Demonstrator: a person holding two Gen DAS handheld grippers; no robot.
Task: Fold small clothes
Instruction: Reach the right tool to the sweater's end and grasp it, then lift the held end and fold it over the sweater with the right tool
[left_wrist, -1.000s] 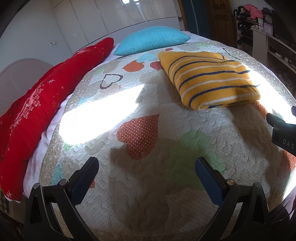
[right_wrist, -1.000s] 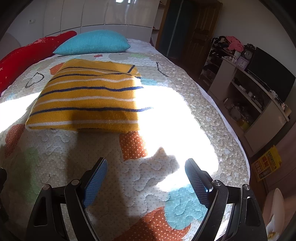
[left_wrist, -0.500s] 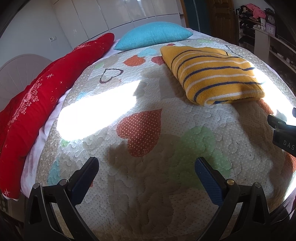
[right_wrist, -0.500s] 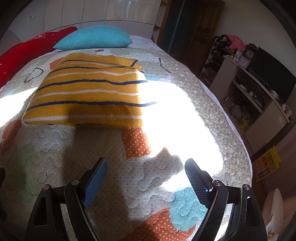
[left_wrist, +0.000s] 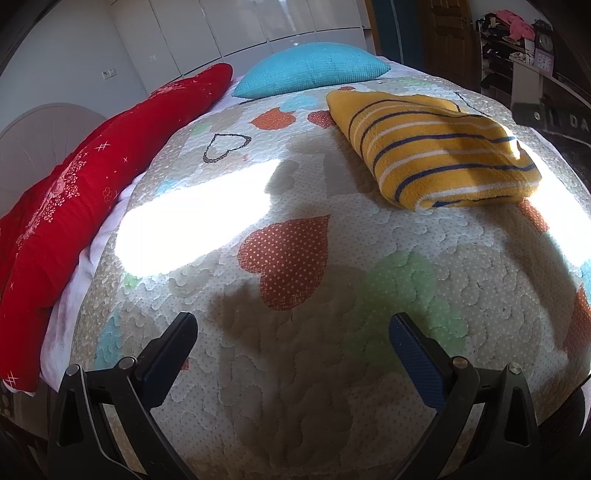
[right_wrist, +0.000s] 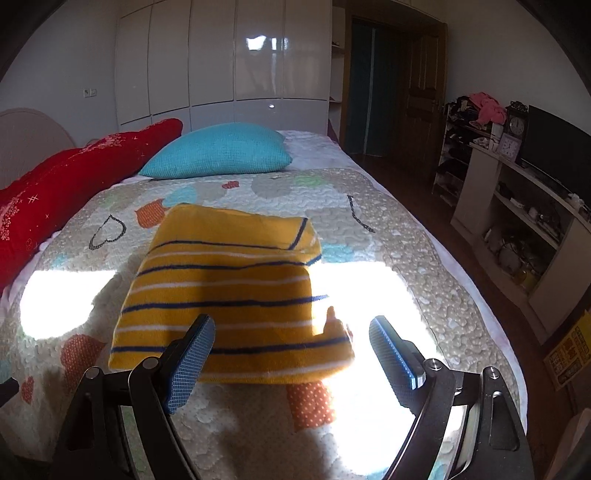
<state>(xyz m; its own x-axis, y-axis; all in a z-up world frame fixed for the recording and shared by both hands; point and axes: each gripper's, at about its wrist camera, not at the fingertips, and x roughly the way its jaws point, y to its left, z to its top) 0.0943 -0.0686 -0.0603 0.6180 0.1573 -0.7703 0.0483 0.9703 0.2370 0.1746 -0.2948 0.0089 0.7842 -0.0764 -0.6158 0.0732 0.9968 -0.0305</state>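
A folded yellow striped sweater (right_wrist: 229, 295) lies on the heart-patterned quilt (left_wrist: 295, 369) of the bed, near a turquoise pillow (right_wrist: 221, 151) (a long red cushion (left_wrist: 74, 192) runs along the far side). The right gripper (right_wrist: 291, 341) hovers at its near edge, fingers spread apart, holding nothing. The left gripper (left_wrist: 291, 338), equally wide apart, hangs over bare quilt, well apart from the sweater.

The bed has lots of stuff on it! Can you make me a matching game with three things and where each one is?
Things:
1. striped yellow garment
2. turquoise pillow
3. red cushion

Places:
A. along the bed's left edge
B. folded in the middle of the quilt
C. at the far end of the bed

Pairs: 1-B, 2-C, 3-A
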